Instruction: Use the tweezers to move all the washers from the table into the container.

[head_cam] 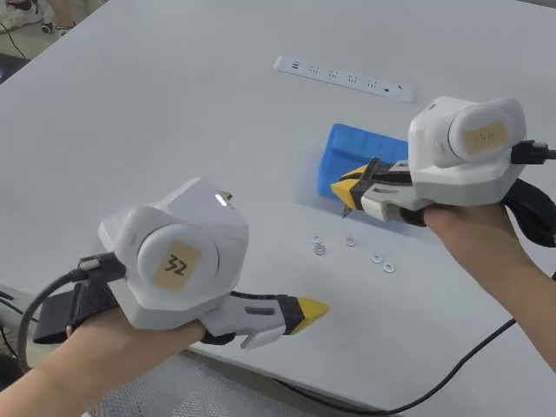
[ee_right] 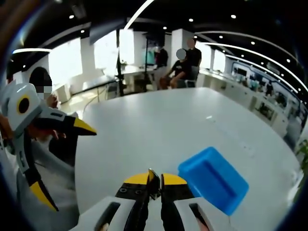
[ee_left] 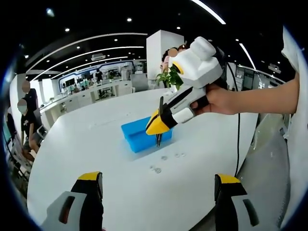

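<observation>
- the right hand-held gripper (ee_right: 155, 179) has its jaws pressed together on the tweezers (ee_left: 158, 139), which point down just in front of the near wall of the blue container (head_cam: 360, 152). whether the tips carry anything is too small to tell.
- the left hand-held gripper (ee_left: 158, 177) is spread wide and holds nothing; it hangs low over the near side of the bench (head_cam: 174, 104).
- 5 washers (head_cam: 320, 250) lie loose on the bench just in front of the container, and i see none inside it in the right gripper view, so most of the task looks undone.
- risk: the washers are thin and flat on a smooth top, so the tweezer tips may skate over an edge and flick 1 away instead of pinching it.
- risk: the tweezers are slim in hard jaws; easing the squeeze to open the tips could let them twist or slip out.
- risk: a weak pinch could drop a washer while it is lifted over the container wall, and it would likely roll off.
- a white power strip (head_cam: 343, 78) lies well beyond the container, out of the way.
- a black cable (head_cam: 469, 365) trails over the bench edge below the right arm; it could drag on a reach.
- nothing stands between the tweezers and the washers.
</observation>
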`<action>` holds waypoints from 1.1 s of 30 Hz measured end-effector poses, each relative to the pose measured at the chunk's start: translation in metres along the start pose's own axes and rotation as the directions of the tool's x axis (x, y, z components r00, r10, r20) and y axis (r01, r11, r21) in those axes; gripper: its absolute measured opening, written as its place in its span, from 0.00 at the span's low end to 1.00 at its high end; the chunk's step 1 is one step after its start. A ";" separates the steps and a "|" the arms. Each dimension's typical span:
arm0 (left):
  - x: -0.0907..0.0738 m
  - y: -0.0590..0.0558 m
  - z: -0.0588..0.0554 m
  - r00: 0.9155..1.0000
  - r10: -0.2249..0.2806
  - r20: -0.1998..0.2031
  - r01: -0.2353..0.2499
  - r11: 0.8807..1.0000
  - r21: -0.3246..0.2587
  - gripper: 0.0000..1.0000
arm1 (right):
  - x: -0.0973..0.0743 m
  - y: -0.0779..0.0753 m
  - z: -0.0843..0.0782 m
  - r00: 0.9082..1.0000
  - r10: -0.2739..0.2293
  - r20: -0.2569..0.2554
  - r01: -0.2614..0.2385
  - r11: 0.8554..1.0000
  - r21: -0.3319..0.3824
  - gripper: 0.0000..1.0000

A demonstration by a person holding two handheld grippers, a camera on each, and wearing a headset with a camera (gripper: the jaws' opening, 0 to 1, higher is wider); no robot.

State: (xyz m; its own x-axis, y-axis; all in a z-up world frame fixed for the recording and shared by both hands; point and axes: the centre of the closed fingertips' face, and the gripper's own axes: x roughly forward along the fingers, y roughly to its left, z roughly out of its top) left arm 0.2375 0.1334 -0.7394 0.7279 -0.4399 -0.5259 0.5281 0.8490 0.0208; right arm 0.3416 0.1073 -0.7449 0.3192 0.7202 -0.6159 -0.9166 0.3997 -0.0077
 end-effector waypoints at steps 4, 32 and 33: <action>0.003 -0.001 -0.003 1.000 -0.001 -0.007 0.001 1.000 -0.006 0.99 | 0.007 -0.008 -0.003 1.000 -0.007 0.001 0.007 1.000 0.017 0.04; 0.011 -0.003 -0.014 0.999 0.035 -0.033 -0.035 0.999 -0.004 0.98 | 0.032 -0.033 -0.016 0.999 -0.037 0.002 0.037 0.994 0.102 0.04; 0.011 -0.003 -0.015 0.999 0.033 -0.036 -0.033 0.999 -0.003 0.98 | 0.034 -0.032 -0.017 0.999 -0.035 0.002 0.035 0.994 0.104 0.04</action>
State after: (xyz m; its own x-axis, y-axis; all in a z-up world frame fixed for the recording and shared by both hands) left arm 0.2371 0.1300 -0.7582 0.7284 -0.4009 -0.5557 0.5024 0.8639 0.0353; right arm 0.3772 0.1092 -0.7787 0.3521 0.7069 -0.6135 -0.8748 0.4816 0.0528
